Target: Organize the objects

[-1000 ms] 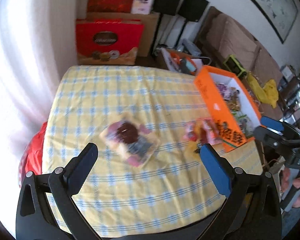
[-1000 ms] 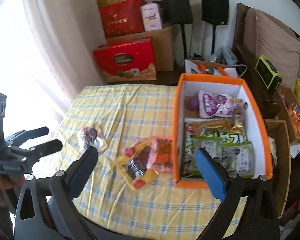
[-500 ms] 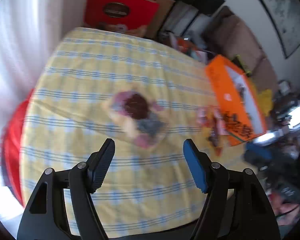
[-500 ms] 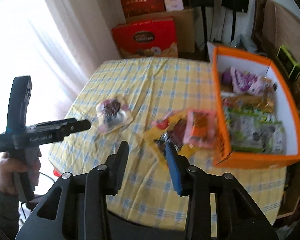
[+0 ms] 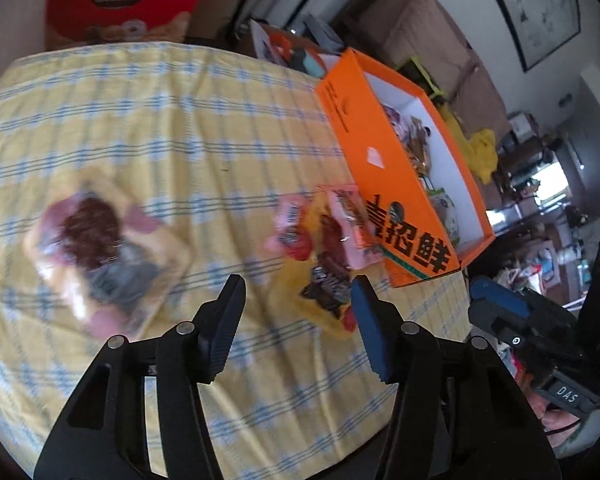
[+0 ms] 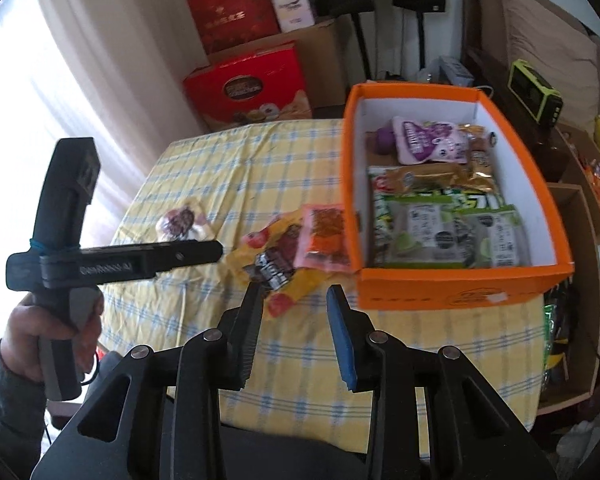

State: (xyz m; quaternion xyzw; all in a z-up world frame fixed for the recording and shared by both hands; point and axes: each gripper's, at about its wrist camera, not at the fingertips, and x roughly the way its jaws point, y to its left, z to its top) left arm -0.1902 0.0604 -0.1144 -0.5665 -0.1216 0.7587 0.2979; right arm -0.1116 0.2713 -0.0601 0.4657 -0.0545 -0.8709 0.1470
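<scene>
Both grippers (image 5: 296,300) (image 6: 294,300) half-closed, empty.

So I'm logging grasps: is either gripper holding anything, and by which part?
Nothing is held. The left gripper and right gripper have just been closing, with nothing between their jaws.

Bright curtained window (image 6: 60,80), brown sofa (image 6: 540,40)

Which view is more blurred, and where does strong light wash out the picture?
Left wrist view: motion blur smears the tablecloth and the purple snack packet; only the orange box reads fairly sharp. Right wrist view: mostly sharp, but the curtained window is overexposed to white. Both views bend straight edges, as a fisheye does.
</scene>
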